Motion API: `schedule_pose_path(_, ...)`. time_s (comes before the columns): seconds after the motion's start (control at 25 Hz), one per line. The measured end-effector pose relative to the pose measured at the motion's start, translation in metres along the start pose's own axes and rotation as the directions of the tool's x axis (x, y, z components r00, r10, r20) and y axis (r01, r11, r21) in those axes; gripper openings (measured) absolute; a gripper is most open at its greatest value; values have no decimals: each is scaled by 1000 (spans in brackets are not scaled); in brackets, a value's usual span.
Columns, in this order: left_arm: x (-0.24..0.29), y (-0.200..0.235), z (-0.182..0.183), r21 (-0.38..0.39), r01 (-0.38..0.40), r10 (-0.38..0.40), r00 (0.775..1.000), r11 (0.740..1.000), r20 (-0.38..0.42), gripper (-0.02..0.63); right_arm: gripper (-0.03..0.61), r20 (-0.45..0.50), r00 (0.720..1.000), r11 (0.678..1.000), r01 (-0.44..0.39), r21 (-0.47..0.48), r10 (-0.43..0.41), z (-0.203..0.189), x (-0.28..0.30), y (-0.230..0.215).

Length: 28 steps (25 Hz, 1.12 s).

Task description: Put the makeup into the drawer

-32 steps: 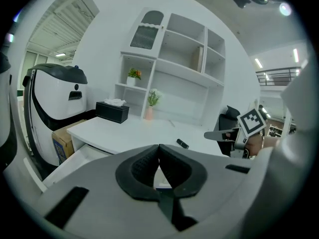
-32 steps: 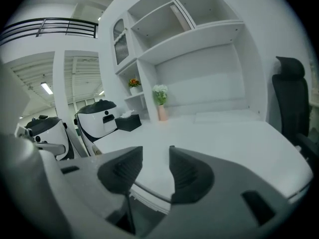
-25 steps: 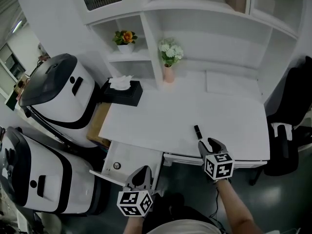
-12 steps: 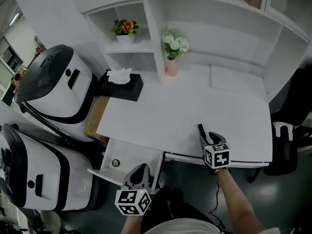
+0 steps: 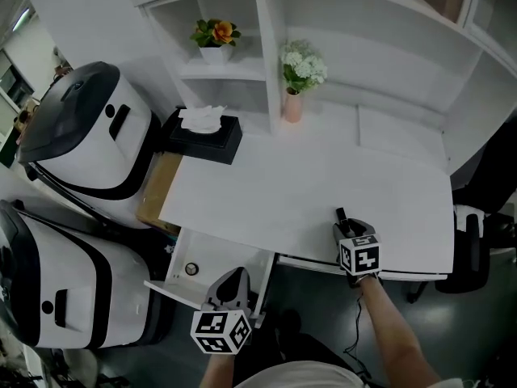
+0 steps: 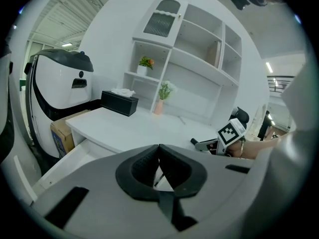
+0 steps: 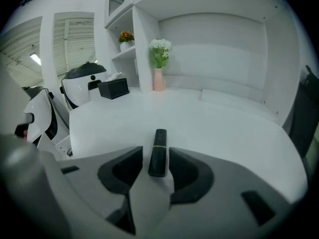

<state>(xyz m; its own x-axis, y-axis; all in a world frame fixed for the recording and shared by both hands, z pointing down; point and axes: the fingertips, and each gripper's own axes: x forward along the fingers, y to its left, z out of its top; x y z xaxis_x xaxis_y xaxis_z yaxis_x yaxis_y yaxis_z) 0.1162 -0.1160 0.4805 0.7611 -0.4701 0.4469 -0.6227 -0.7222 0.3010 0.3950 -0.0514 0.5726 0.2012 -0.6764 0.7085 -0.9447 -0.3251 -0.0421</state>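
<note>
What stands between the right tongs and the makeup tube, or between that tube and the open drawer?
Nothing visible. The makeup tube lies between the open right tongs on bare desk. The drawer stands open at the desk's left; the shut left tongs hover at its front edge.

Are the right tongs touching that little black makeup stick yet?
Apart. The right gripper view shows the makeup stick between the open right tongs, pale gaps either side.

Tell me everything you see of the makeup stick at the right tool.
The makeup stick is a slim black plastic-looking tube with a thin pale band toward its far end. It lies flat on the white desk near the front edge, between the right tool's open jaws, a gap on each side.
</note>
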Motion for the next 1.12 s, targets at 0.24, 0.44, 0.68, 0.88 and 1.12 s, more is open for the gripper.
schedule_pose_path(0.24, -1, 16, 4, -13, -10, 10, 1000, 1000, 6, 5, 148, -35, 999, 1000, 27, -3, -27, -1, 4, -2)
schedule_pose_path(0.44, -6, 25, 4, -19, -16, 16, 1000, 1000, 9, 5, 124, -38, 999, 999, 34, 7, -34, -1, 5, 1)
schedule_pose_path(0.68, -14, 26, 2, -15, -13, 13, 1000, 1000, 6, 5, 103, -36, 998, 999, 46, 3, -46, -1, 5, 4)
schedule_pose_path(0.88, -24, 25, 3, -9, -17, 17, 1000, 1000, 20, 5, 100, -24, 997, 997, 76, -20, -77, -2, 0, 4)
schedule_pose_path(1.12, -38, 23, -1, 7, -33, 33, 999, 999, 30, 5, 100, 50, 998, 998, 52, -41, -50, 8, -26, 23)
